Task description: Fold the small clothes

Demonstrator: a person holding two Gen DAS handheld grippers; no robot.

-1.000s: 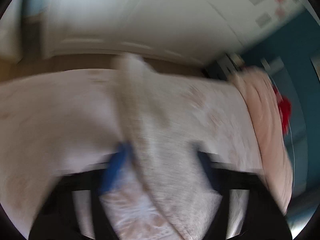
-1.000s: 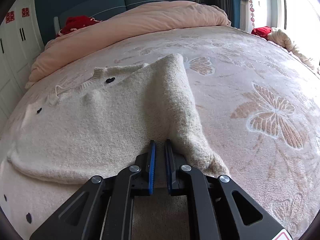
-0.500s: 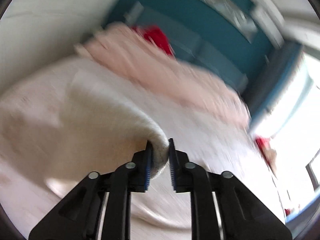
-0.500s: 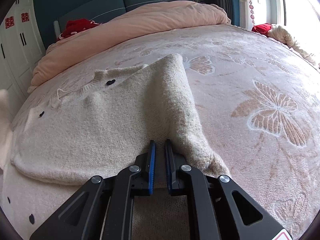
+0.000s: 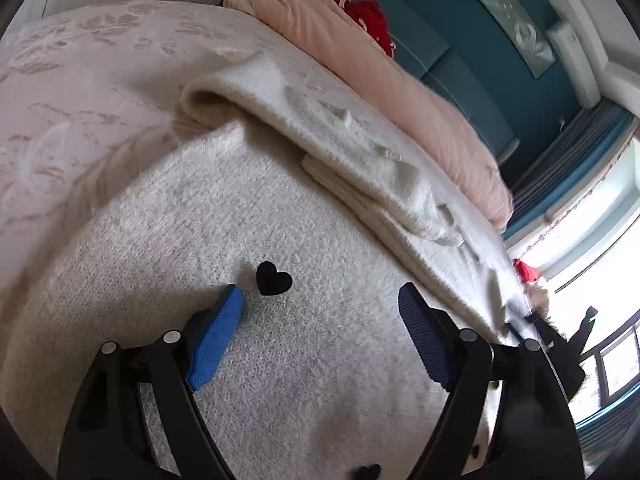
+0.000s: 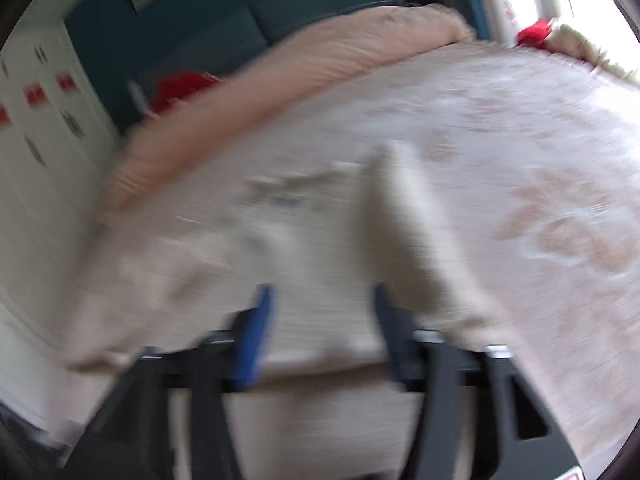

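Grippers spread over a half-folded sweater

Sweater [image 5: 224,208] covers the near part of the bed, a cream knit with small black hearts [image 5: 273,279] dotted on it. In the left wrist view a sleeve or side panel [image 5: 360,148] lies doubled over the body, making a thick ridge that runs from the far left toward the near right; it looks laid there to narrow the garment before the next fold. The left gripper [image 5: 320,320] hovers just above the flat knit with its blue pads [image 5: 216,336] wide apart and nothing between them, so it holds nothing, probably freed to pick a new edge.

The right wrist view is badly smeared by motion. The right gripper [image 6: 320,320] also shows its pads apart, with cloth beneath and between them but not pinched as far as can be told. A raised fold [image 6: 404,216] of the sweater stands just beyond its right finger.

The surface is a pale pink bedspread [image 5: 80,80] with a woven leaf and butterfly pattern, soft enough that cloth will drag and bunch. A peach duvet [image 5: 400,80] is rolled along the far side, with something red [image 5: 372,20] behind it. Beyond are a teal headboard wall [image 5: 480,32], white cupboard doors [image 6: 44,128] with red stickers on the left, and a bright window [image 5: 600,240] on the right.
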